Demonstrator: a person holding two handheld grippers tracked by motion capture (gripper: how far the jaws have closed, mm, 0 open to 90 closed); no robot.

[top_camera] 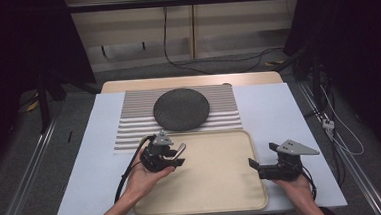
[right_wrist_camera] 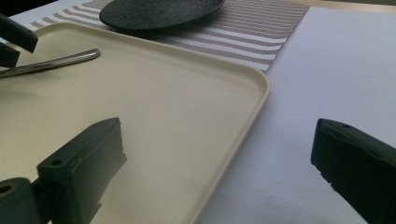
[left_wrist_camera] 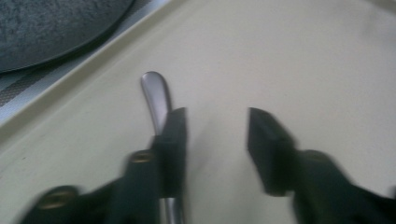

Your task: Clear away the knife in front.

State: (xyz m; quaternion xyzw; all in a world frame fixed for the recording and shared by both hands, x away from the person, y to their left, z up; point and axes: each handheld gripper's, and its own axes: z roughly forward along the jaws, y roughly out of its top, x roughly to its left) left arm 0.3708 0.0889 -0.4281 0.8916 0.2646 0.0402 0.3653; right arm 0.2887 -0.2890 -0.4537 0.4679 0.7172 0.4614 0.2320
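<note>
While the left gripper (top_camera: 174, 157) hovers over the cream tray (top_camera: 218, 186) in the high view, a metal utensil handle (top_camera: 180, 150) pokes from it towards the dark round plate (top_camera: 181, 109).

Left gripper view: fingers (left_wrist_camera: 175, 140) spread, handle (left_wrist_camera: 156, 98) against one finger, long axis pointing away.

Right gripper view: fingers (right_wrist_camera: 88, 163) wide apart, straddling the tray's edge (right_wrist_camera: 243, 135).

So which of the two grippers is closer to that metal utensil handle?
The left gripper: the metal handle lies against one of its jaws. The right gripper is across the tray, at its right edge.
</note>
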